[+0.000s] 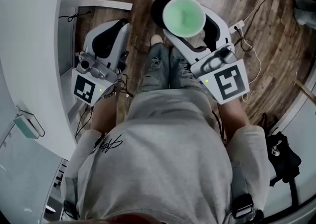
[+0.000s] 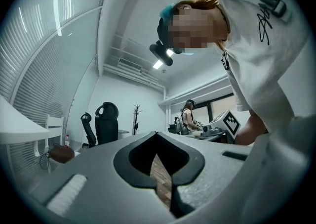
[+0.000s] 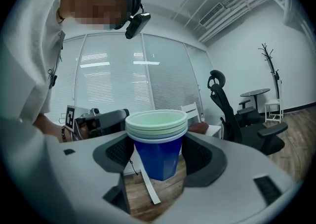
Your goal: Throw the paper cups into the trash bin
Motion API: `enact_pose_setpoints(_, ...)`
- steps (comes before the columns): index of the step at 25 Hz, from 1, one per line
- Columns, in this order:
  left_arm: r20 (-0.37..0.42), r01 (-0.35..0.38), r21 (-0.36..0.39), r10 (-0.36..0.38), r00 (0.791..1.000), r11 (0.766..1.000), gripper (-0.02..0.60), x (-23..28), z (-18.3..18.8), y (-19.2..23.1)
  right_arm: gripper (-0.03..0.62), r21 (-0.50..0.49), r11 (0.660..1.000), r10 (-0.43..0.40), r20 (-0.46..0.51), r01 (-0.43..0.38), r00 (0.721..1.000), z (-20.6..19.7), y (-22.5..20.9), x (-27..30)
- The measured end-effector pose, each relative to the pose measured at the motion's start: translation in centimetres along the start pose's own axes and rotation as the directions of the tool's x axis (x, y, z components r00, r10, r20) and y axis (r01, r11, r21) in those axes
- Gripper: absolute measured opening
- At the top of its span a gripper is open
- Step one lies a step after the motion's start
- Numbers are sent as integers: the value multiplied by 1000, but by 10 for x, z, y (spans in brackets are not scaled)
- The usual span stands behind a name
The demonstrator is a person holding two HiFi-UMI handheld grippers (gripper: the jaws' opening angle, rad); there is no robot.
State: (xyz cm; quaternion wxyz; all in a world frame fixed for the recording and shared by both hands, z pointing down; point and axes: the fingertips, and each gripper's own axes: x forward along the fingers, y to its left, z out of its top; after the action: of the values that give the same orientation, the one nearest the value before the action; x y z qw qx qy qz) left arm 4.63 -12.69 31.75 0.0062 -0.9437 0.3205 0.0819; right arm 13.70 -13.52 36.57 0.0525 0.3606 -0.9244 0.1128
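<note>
A stack of paper cups [image 1: 183, 16], blue outside and pale green inside, stands upright between the jaws of my right gripper [image 1: 184, 20], which is shut on it. In the right gripper view the cups [image 3: 157, 141] fill the gap of the right gripper [image 3: 158, 161], with both pads pressed on the blue wall. My left gripper [image 1: 118, 32] hangs to the left, over the wooden floor, shut with nothing in it. In the left gripper view, only a sliver of floor shows between the meeting black pads of the left gripper [image 2: 160, 181]. A dark round shape [image 1: 158, 8] lies behind the cups, mostly hidden.
A white desk [image 1: 29, 69] runs along the left. Cables and a power strip [image 1: 239, 25] lie on the wooden floor at right, and a black bag [image 1: 281, 154] sits lower right. Black office chairs [image 3: 232, 114] and another person [image 2: 189, 114] are farther off.
</note>
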Motion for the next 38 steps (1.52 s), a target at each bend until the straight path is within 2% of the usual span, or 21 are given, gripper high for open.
enact_pose_setpoints(4,-7,-3,-28,3,1000,1000,3,-6,-18,9,302,19,1000,12,-31,-12,999,-25,-2,15)
enact_pose_setpoints(10,-30,-16,-70,14,999,997,3,5,-56,44,302,38,999,20,-64,-18,998,-62,-30,49)
enact_pose_setpoints(18,-60,-36,-110,29,998,993,3,0,-94,51,302,73,997,28,-117,-19,993,-113,-35,62)
enact_pose_setpoints(38,-121,-67,-196,44,992,978,3,-11,-161,61,302,134,990,66,-223,-36,973,-214,-43,92)
